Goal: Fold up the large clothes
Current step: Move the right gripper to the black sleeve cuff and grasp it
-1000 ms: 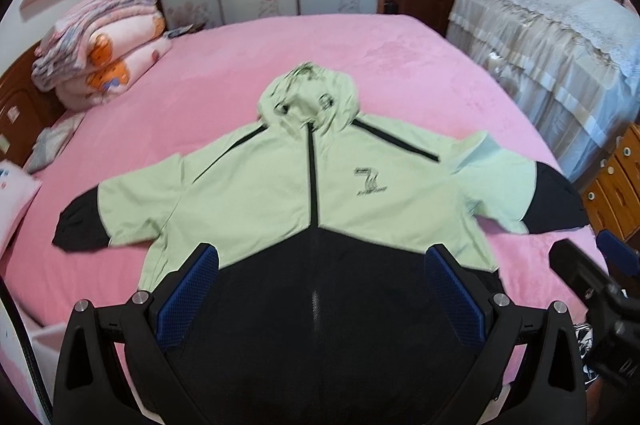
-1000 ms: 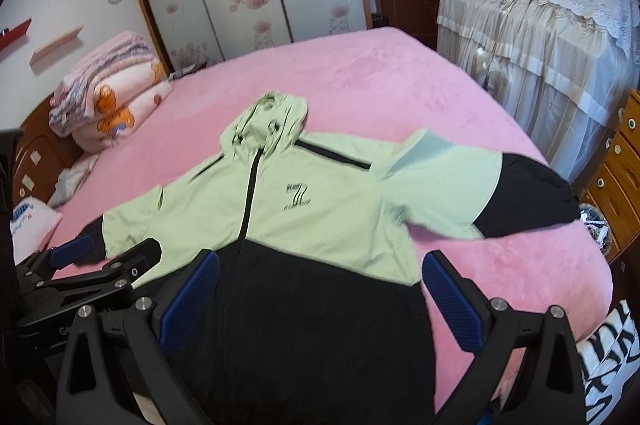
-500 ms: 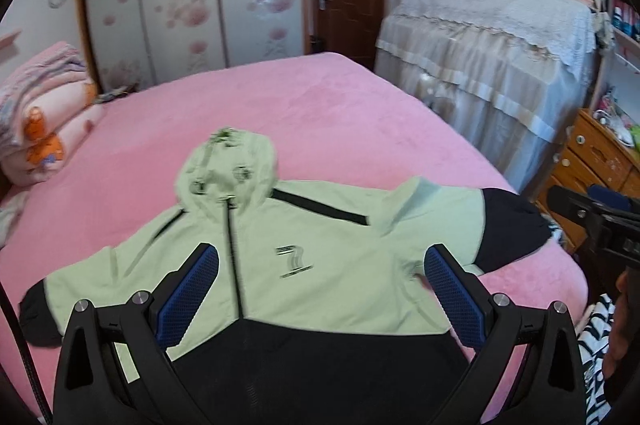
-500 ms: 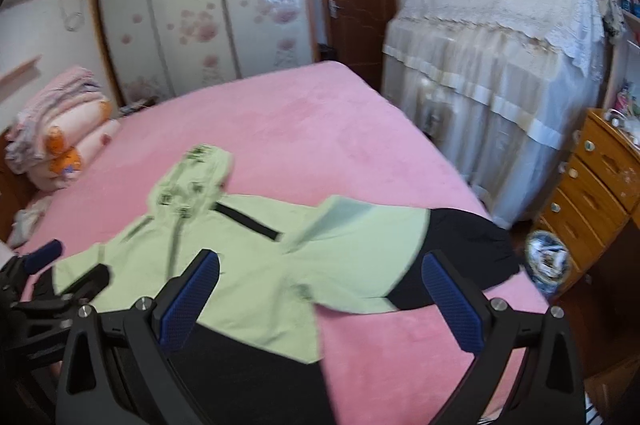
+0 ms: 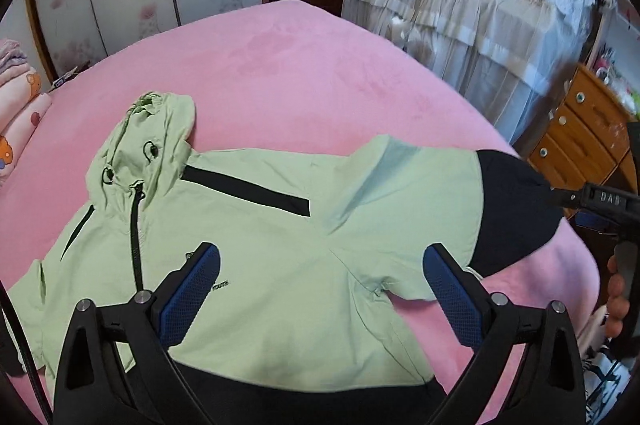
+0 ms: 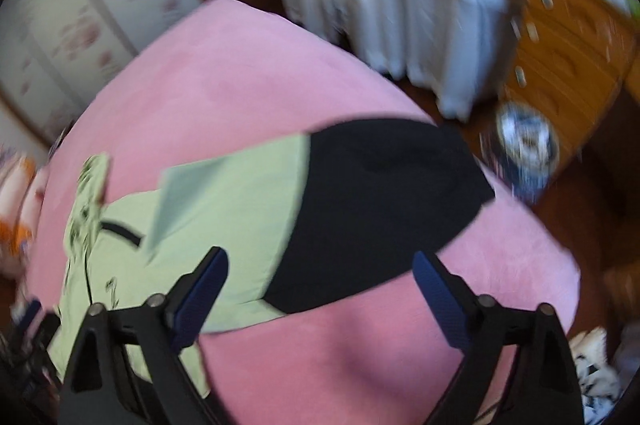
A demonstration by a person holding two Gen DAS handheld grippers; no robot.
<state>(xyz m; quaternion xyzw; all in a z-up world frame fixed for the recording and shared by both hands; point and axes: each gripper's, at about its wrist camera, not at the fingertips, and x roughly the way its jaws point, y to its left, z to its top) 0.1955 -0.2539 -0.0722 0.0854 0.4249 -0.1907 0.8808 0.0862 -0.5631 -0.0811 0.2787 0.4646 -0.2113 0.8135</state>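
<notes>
Green and black jacket (image 5: 280, 245) spread flat, front up, on the pink bed (image 5: 280, 73), hood (image 5: 148, 141) toward the wardrobe. Left gripper (image 5: 320, 289) above the jacket's chest, fingers (image 5: 192, 289) wide apart, gripping nothing. Right gripper (image 6: 320, 293) above the jacket's black cuff (image 6: 380, 205), fingers spread, just narrowed a little, nothing pinched. Wooden drawers (image 5: 580, 137) beyond that cuff.

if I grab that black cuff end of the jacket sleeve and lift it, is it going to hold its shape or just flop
Probably flop. The jacket lies flat and creased on the bed, so the fabric looks thin and soft. The sleeve already has a loose fold near the shoulder, so it should drape and trail. The cloth looks smooth and could slip from a shallow pinch.
</notes>
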